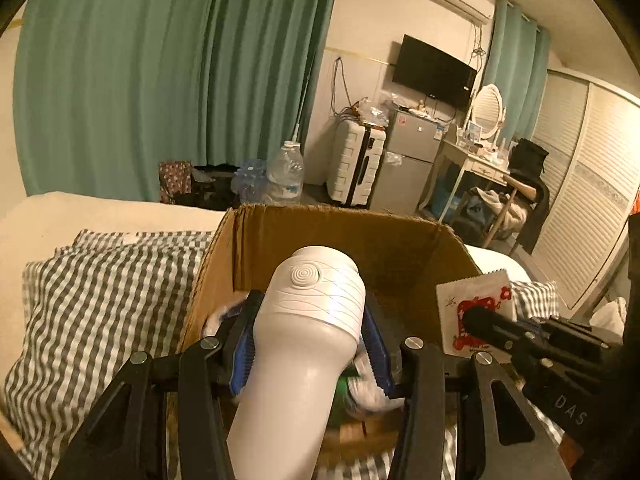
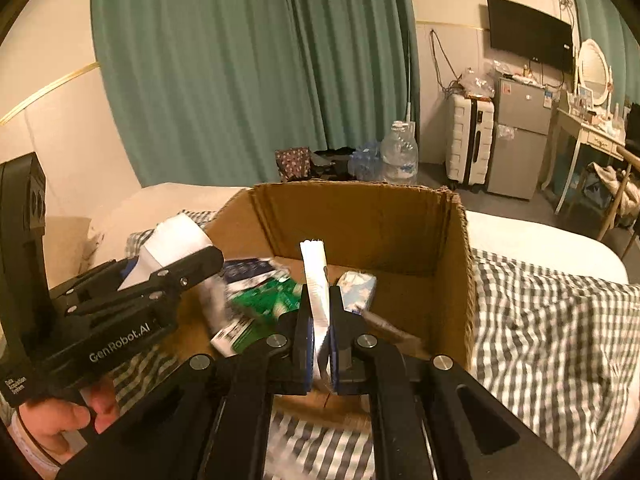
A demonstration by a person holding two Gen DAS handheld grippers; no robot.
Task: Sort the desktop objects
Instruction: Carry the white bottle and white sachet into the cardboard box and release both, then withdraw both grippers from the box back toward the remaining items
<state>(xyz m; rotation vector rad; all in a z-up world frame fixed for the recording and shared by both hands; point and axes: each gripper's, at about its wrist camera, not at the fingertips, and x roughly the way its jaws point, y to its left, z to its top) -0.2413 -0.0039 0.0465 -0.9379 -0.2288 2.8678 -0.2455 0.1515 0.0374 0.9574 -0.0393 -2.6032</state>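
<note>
My left gripper (image 1: pixel 308 344) is shut on a white bottle (image 1: pixel 312 320) with a ribbed cap, held over the near edge of an open cardboard box (image 1: pixel 340 236). It also shows at the left of the right wrist view (image 2: pixel 200 268), with the bottle (image 2: pixel 172 240) in it. My right gripper (image 2: pixel 320 332) is shut on a thin white sachet (image 2: pixel 316 280), edge-on above the box (image 2: pixel 360 216). In the left wrist view the sachet (image 1: pixel 476 312) shows a red print, held by the right gripper (image 1: pixel 480 320). Green packets (image 2: pixel 268 300) and a pale blue packet (image 2: pixel 356 288) lie in the box.
The box sits on a bed with a grey checked sheet (image 2: pixel 552 320). A checked pillow (image 1: pixel 92 300) lies left of the box. Beyond the bed stand water bottles (image 1: pixel 286 172), a white suitcase (image 1: pixel 356 164), a small fridge (image 1: pixel 412 160) and a dressing table (image 1: pixel 476 160).
</note>
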